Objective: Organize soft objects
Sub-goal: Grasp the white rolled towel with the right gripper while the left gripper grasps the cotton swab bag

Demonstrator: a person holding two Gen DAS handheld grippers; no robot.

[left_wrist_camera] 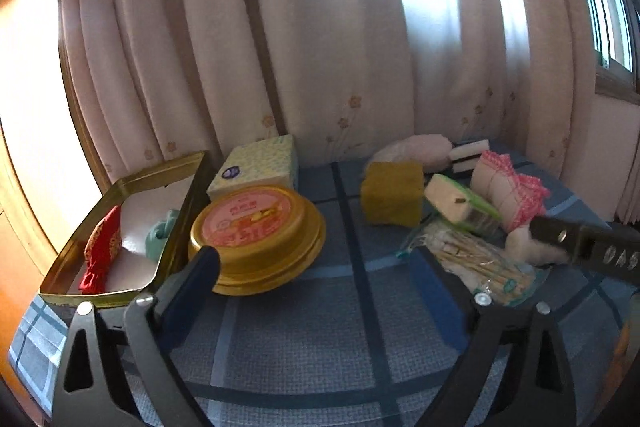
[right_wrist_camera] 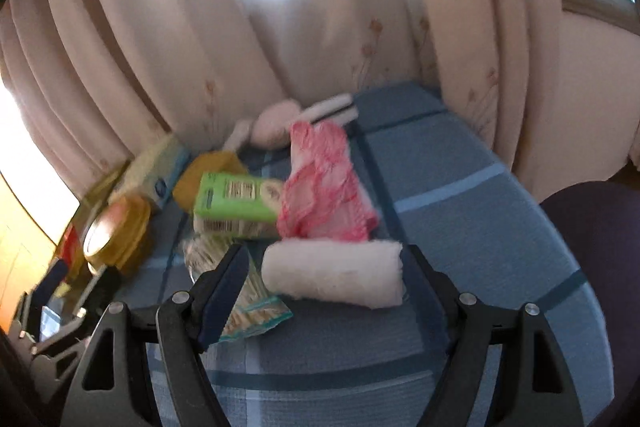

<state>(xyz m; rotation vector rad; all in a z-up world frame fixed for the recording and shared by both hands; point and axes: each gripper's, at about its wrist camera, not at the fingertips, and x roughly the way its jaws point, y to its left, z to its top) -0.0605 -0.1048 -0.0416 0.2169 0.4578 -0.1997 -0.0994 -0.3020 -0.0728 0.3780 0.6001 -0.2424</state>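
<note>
A white rolled towel [right_wrist_camera: 332, 275] lies on the blue checked cloth [right_wrist_camera: 460, 195], sideways between the spread fingers of my right gripper [right_wrist_camera: 324, 267]; the pads do not press it. Behind the towel are a pink-and-white cloth [right_wrist_camera: 324, 183], a green pack [right_wrist_camera: 236, 203] and a bag of cotton swabs [right_wrist_camera: 248, 311]. My left gripper [left_wrist_camera: 322, 267] is open over bare cloth with nothing between its fingers. Its left finger is beside a round gold tin [left_wrist_camera: 256, 235]. An open gold box [left_wrist_camera: 116, 227] at the left holds a red pouch [left_wrist_camera: 102, 251] and a teal soft thing [left_wrist_camera: 162, 233].
A yellow sponge [left_wrist_camera: 392, 193], a tissue pack [left_wrist_camera: 256, 165], a pale plush [left_wrist_camera: 412, 149] and a black-and-white sponge [left_wrist_camera: 468, 157] lie near the curtain [left_wrist_camera: 320, 27]. A right gripper finger [left_wrist_camera: 580, 247] reaches in from the right. A dark chair [right_wrist_camera: 600, 247] stands off the table's right edge.
</note>
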